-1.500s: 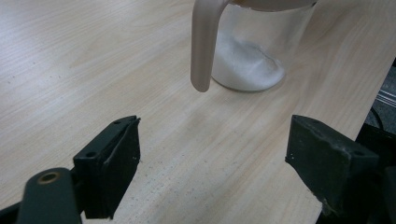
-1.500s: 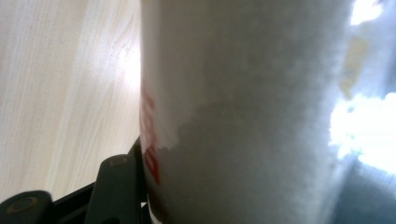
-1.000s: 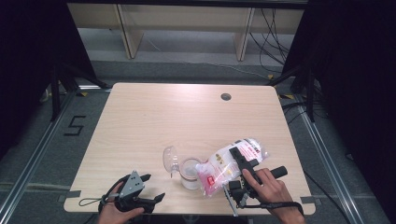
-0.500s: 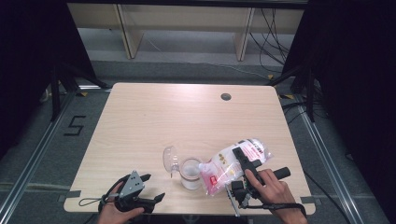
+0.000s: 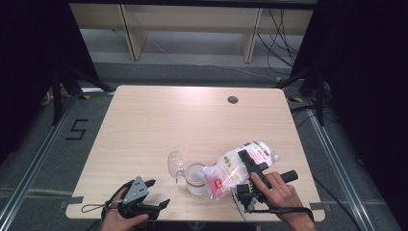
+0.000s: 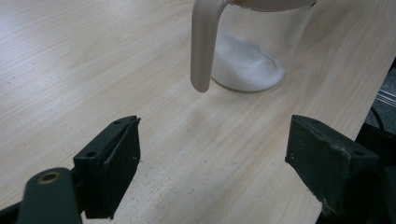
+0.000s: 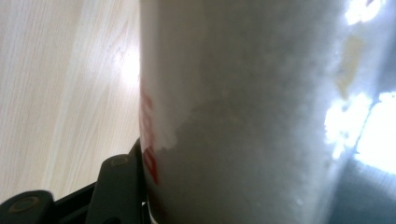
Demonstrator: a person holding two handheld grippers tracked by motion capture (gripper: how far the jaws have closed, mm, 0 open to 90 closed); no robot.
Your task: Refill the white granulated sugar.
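A clear bag of white powder with red print lies tilted, its lower end over the rim of a clear glass jar. My right gripper is shut on the bag, and up close the bag presses against one black jaw. The jar holds a little white powder and has a beige handle. Its hinged lid stands open to the left. My left gripper rests near the table's front left edge, and its jaws are wide apart with nothing between them, facing the jar.
The light wooden table has a round cable hole at the back right. The jar stands close to the front edge. Shelving and cables lie on the floor beyond the table.
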